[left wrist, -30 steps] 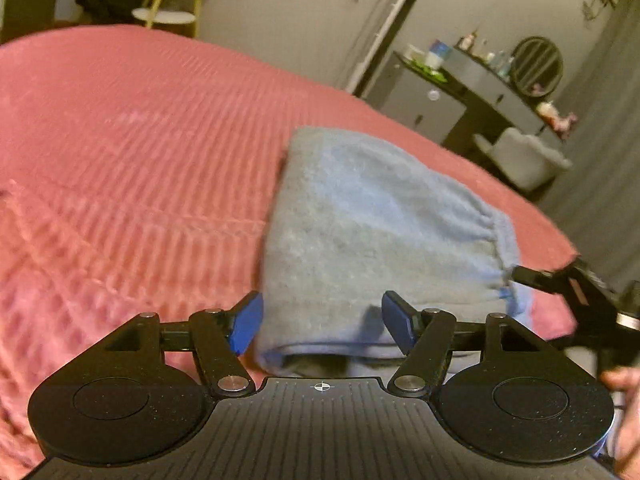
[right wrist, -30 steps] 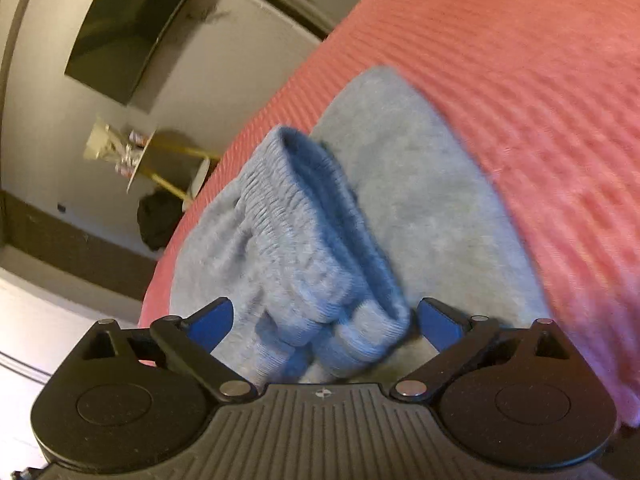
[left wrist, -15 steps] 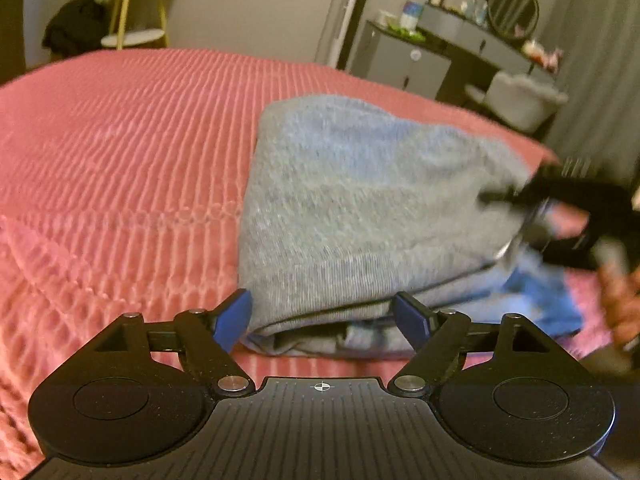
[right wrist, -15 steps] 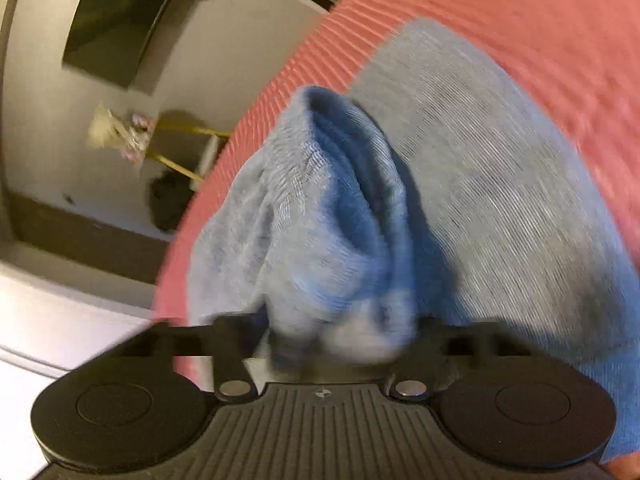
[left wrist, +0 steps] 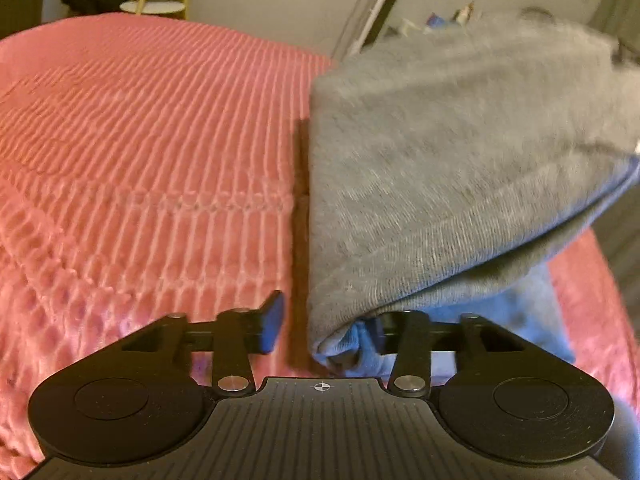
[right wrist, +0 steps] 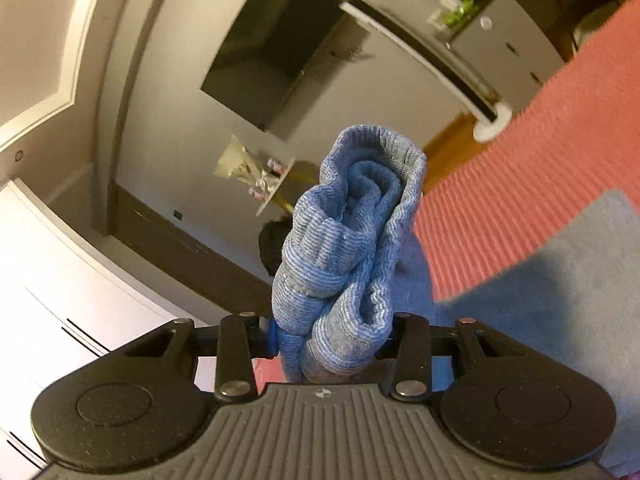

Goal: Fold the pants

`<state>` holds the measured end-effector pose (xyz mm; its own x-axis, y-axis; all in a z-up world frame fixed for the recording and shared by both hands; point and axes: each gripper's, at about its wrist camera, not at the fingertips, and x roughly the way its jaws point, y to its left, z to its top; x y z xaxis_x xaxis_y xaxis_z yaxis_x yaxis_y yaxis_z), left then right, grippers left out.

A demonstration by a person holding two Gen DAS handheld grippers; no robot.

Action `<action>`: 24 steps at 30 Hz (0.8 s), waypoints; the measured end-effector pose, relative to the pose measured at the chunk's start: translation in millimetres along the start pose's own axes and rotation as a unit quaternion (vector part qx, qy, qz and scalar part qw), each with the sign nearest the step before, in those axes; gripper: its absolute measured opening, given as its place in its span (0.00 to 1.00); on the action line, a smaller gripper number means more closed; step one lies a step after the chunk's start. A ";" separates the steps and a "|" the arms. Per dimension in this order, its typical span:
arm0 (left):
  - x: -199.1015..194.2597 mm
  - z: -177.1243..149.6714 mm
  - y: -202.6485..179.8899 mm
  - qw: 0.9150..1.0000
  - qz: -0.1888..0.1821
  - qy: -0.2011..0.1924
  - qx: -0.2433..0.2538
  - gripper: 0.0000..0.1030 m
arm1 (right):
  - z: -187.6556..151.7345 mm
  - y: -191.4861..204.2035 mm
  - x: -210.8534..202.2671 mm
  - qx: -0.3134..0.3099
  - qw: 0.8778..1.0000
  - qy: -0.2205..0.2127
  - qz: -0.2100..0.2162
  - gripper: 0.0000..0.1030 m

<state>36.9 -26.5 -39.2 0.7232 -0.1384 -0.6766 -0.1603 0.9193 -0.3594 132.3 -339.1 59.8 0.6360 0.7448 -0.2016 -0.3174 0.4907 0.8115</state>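
**Pants bunched in the right gripper, corner at the left**

While the right gripper point(right wrist: 332, 340) is clamped on the bunched ribbed band of the grey-blue pants point(right wrist: 352, 248), that roll stands up straight ahead of its fingers, above the pink bedspread point(right wrist: 520, 168). At the left gripper point(left wrist: 326, 330), the jaws stand apart; a folded corner of the pants point(left wrist: 440, 184) lies between them against the right finger, cloth rising ahead and rightward over the bedspread point(left wrist: 140, 160).

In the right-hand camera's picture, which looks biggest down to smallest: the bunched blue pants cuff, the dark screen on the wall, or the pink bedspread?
1. Pink bedspread.
2 and 3. Dark screen and bunched pants cuff look about alike; the cuff sits right at the camera, clamped in the right gripper, so I would not rank them.
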 end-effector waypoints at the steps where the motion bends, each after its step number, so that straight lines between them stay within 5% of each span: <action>1: -4.6 -0.8 -1.5 1.000 -0.001 -0.007 0.005 0.31 | -1.0 -7.7 -12.1 -0.006 1.000 -0.004 -0.005 0.38; 6: -30.3 -1.4 9.4 0.997 -0.032 -0.054 -0.041 0.30 | 4.0 -46.9 -27.9 0.018 0.998 -0.006 -0.064 0.38; 16: -47.6 -0.5 8.0 0.997 -0.038 -0.049 -0.043 0.45 | -10.7 -80.2 -41.3 0.018 0.995 0.010 -0.098 0.39; 18: -47.8 -2.6 9.0 0.996 -0.040 -0.045 -0.059 0.45 | -19.2 -101.4 -44.3 0.017 0.991 0.044 -0.122 0.57; 22: -62.1 3.7 17.1 0.986 -0.135 -0.059 -0.080 0.54 | -30.7 -150.0 -58.3 0.074 0.972 0.060 -0.213 0.68; 24: -66.7 5.4 19.2 0.980 -0.165 -0.067 -0.085 0.65 | -32.4 -175.2 -66.7 0.138 0.973 0.057 -0.175 0.69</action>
<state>-10.8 2.3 2.5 0.8347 -0.3581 -0.4183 -0.0034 0.7563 -0.6543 122.7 -460.2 -86.7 0.5838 0.6070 -0.5391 0.1158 0.5950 0.7953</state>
